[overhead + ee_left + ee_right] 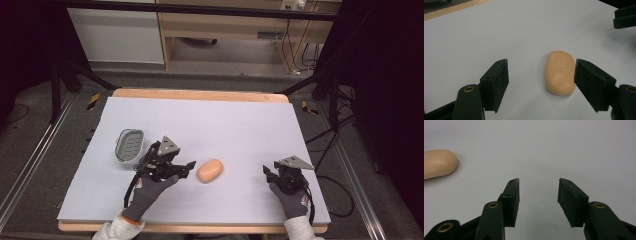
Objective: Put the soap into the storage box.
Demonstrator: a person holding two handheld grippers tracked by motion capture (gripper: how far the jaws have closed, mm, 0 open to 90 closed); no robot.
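In the high view, left to right: we see a grey soap dish [130,145] at mid-left on the white table [240,125]. Just right of it, the left gripper [187,167] w/ jaws spread wide, aimed at the peach soap bar [210,170] near frame centre. In the left gripper view the bar [559,72] lies flat betw. the jaws, close against the right-hand one; touching or not, we can't tell. Lower right, the right gripper [266,172] w/ jaws apart, nothing betw. them, well apart from the bar.
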